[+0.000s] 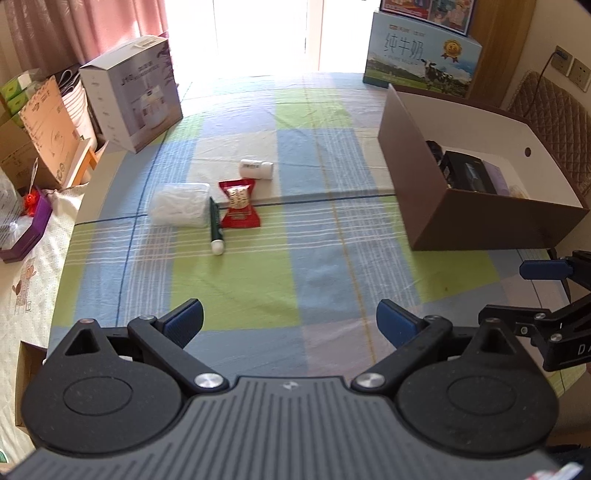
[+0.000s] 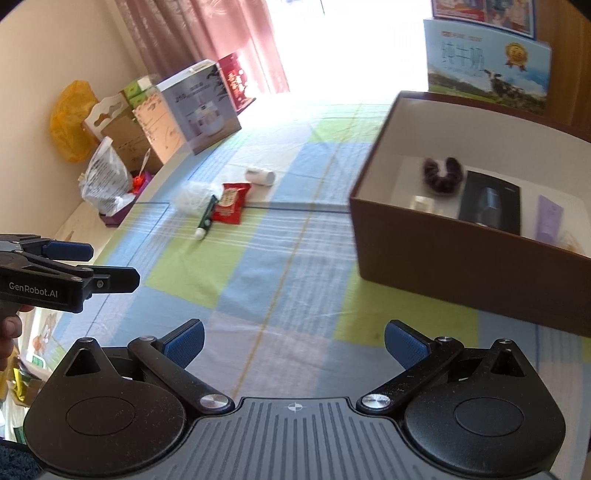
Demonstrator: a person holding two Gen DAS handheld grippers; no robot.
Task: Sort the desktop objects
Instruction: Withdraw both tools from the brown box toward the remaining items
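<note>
A table draped in a blue, green and white checked cloth (image 1: 303, 258) is flooded by daylight from a bright window (image 1: 266, 33) at 12 o'clock. Pink curtains (image 1: 74, 26) are hung at 11 o'clock beside a cream wall (image 2: 44, 55). A quilted brown chair back (image 1: 554, 110) and wall sockets (image 1: 570, 68) are seen at 2 o'clock, against wooden panelling (image 1: 495, 40)

Plenty of bare tablecloth (image 1: 288, 266) lay open ahead; the brown box (image 1: 480, 218) walled off the right, and the white carton (image 1: 133, 92) blocked the far left.
</note>
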